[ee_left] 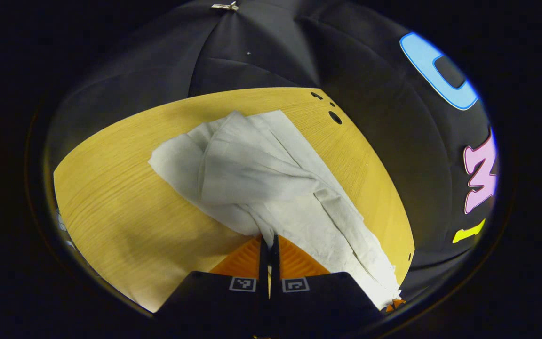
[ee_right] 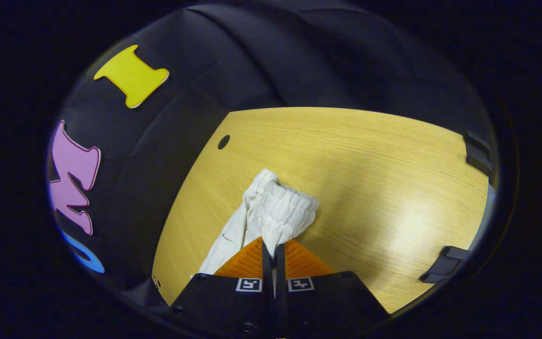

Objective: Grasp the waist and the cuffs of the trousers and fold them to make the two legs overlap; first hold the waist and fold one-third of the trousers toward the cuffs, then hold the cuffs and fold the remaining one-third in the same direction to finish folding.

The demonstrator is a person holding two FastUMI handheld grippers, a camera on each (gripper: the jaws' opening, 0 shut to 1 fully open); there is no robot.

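Both grippers [ee_left: 269, 240] [ee_right: 273, 245] are pinching the soft, floppy trousers [ee_left: 261, 174], right clamping the gathered waistband [ee_right: 282, 209].

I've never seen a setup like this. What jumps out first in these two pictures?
A pair of white trousers lies rumpled across a yellow wooden table. In the left gripper view, the left hand-held gripper is shut on the cloth near the table's front edge. In the right gripper view, the right hand-held gripper pinches the gathered elastic waist.
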